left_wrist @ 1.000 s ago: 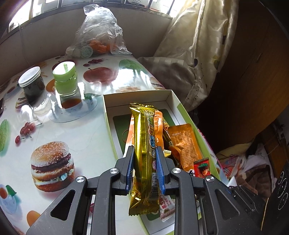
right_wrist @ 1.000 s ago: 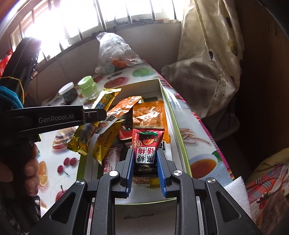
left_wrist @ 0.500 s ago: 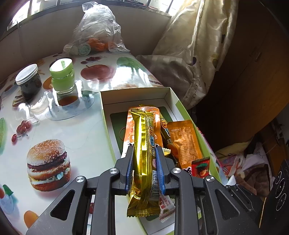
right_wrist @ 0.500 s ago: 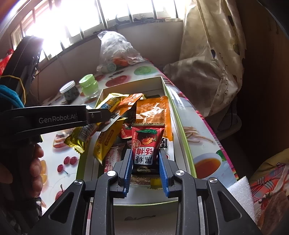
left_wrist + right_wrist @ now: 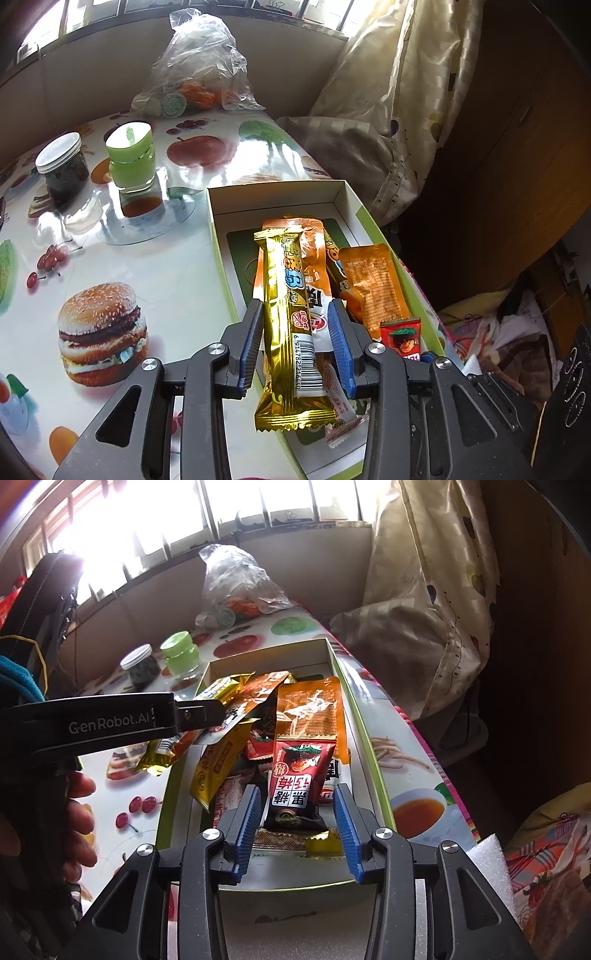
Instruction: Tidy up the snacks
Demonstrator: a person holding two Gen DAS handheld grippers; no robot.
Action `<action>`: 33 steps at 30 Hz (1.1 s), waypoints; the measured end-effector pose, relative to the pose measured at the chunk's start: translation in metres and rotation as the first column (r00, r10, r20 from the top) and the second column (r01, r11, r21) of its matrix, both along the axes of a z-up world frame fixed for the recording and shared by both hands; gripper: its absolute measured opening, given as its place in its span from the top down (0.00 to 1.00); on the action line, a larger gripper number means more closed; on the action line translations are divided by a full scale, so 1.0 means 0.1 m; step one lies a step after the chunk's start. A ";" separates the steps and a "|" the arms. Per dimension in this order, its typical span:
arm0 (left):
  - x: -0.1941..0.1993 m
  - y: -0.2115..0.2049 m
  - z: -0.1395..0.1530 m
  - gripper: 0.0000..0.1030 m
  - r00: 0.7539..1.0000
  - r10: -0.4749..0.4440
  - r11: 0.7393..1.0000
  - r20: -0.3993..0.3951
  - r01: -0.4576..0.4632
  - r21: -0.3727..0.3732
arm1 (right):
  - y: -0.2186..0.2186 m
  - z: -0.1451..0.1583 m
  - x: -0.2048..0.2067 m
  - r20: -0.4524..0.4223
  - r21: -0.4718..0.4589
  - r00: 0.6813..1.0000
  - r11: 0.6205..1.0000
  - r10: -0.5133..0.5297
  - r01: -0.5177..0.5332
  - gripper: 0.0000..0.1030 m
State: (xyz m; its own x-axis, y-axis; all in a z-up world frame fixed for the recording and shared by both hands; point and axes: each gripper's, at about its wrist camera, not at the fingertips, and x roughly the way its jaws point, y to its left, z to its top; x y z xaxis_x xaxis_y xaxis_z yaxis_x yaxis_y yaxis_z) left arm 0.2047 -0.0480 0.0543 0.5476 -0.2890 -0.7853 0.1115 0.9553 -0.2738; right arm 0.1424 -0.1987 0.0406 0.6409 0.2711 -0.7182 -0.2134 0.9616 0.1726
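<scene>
A white box with a green rim holds several snack packets. My left gripper is open over its near end; a long gold snack bar lies loose between the pads on the pile. An orange packet lies to its right. My right gripper is open over the box's near end, with a red plum-candy packet lying between its pads. The left gripper's body crosses the right wrist view, with the gold bar beyond it.
On the fruit-print tablecloth stand a green-lidded jar and a white-lidded dark jar. A clear plastic bag of oranges sits at the back by the wall. A curtain hangs right of the table edge.
Both grippers have opened. The gold bar has dropped from the left jaws onto the pile in the box. The red packet is released between the right pads.
</scene>
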 end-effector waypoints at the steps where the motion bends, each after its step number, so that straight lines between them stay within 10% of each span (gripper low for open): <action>1: -0.01 0.00 0.01 0.61 1.000 0.002 1.000 0.001 -0.002 0.001 | 0.00 0.00 -0.01 0.001 -0.006 1.000 1.000 -0.001 0.001 0.60; 33: -0.86 0.15 0.16 0.54 0.993 0.015 0.995 0.114 -0.026 0.097 | 0.02 0.16 -0.53 0.110 -0.086 0.993 0.995 -0.039 0.049 0.52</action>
State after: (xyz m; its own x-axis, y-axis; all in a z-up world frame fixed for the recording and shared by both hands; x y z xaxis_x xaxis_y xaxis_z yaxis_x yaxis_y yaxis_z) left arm 0.1189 -0.0327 0.0706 0.6396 -0.2015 -0.7418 0.1164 0.9793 -0.1656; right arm 0.0893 -0.1972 0.0563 0.7259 0.1792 -0.6640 -0.1832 0.9810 0.0645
